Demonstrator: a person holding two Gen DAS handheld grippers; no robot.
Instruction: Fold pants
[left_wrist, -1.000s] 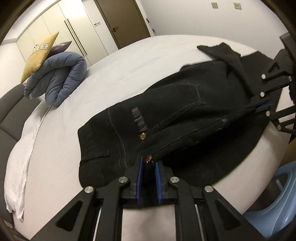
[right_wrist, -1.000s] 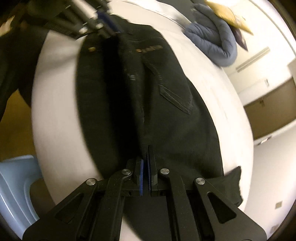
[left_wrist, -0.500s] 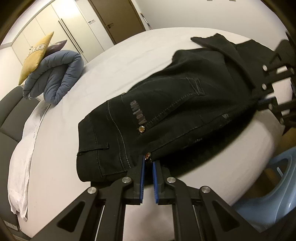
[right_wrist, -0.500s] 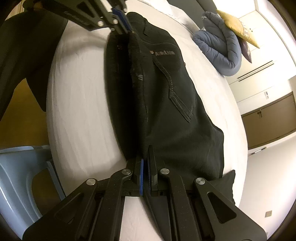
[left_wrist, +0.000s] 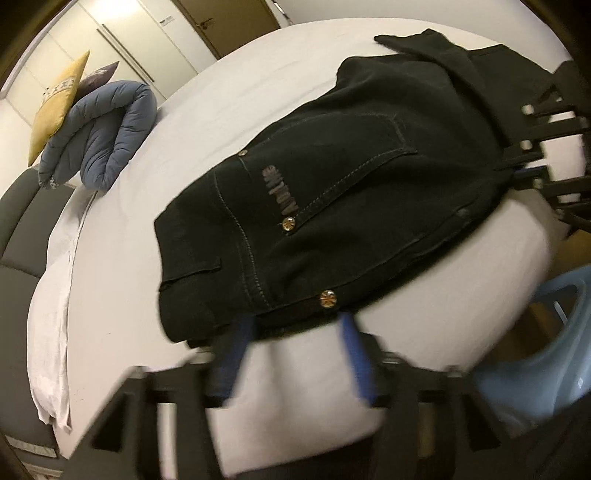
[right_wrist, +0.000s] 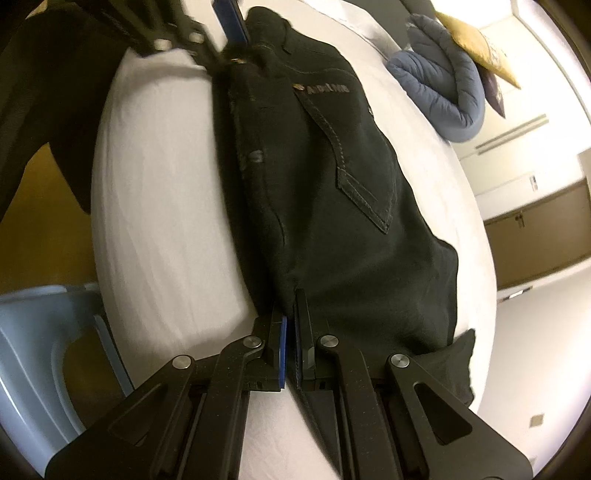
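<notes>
Black pants (left_wrist: 351, 192) lie folded lengthwise on the white bed, back pocket and grey lettering up, gold buttons near the waistband. My left gripper (left_wrist: 295, 336) is open, its blue pads spread just below the waistband edge, holding nothing. My right gripper (right_wrist: 290, 321) is shut on the pants (right_wrist: 332, 177) at the folded edge near the crotch. The left gripper also shows in the right wrist view (right_wrist: 225, 26) at the waistband end. The right gripper shows blurred in the left wrist view (left_wrist: 535, 155).
The bed (left_wrist: 229, 96) has a white sheet (right_wrist: 159, 192). A rolled blue quilt (left_wrist: 99, 136) and a yellow pillow (left_wrist: 59, 96) lie at the far side. A light blue plastic stool (left_wrist: 546, 350) stands beside the bed edge; it also shows in the right wrist view (right_wrist: 40, 354).
My left gripper has opened and let go of the waistband, drawing back slightly. The pants have settled flat on the bed. My right gripper stays shut on the fabric.
</notes>
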